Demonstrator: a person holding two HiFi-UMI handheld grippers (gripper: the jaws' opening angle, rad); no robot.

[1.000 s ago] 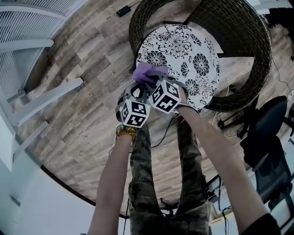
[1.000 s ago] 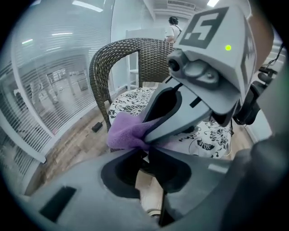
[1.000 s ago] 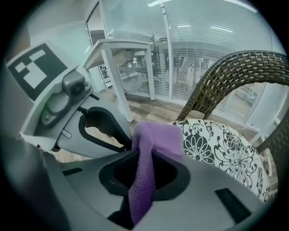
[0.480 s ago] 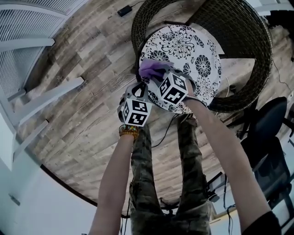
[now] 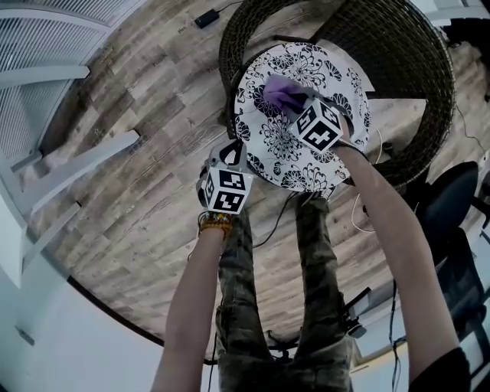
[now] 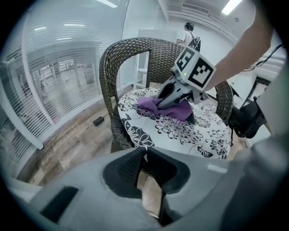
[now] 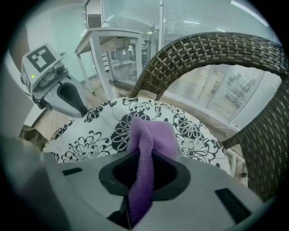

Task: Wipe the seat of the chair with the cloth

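Note:
The purple cloth point(image 5: 280, 93) point(image 6: 165, 107) lies bunched on the chair's round black-and-white flowered seat point(image 5: 306, 164) point(image 6: 189, 131), left of its middle. My right gripper point(image 5: 295, 103) point(image 7: 143, 158) is shut on the cloth point(image 7: 149, 135), which runs up between its pads and spreads onto the seat point(image 7: 90, 140). My left gripper point(image 5: 226, 149) point(image 6: 145, 153) hangs off the seat's near left edge, apart from the cloth. Its jaws have just been closing with nothing between them, and the tips now meet.
A dark wicker back point(image 5: 413, 69) point(image 7: 212, 49) wraps the seat's far side. White table legs point(image 5: 76, 164) stand at the left, a small black box point(image 5: 205, 18) lies on the wooden floor, and a black office chair point(image 5: 448, 222) stands at the right. A person point(image 6: 187, 34) stands far behind.
My right gripper has carried the cloth from the seat's near left edge across the seat towards its far part. The left gripper has stayed where it was.

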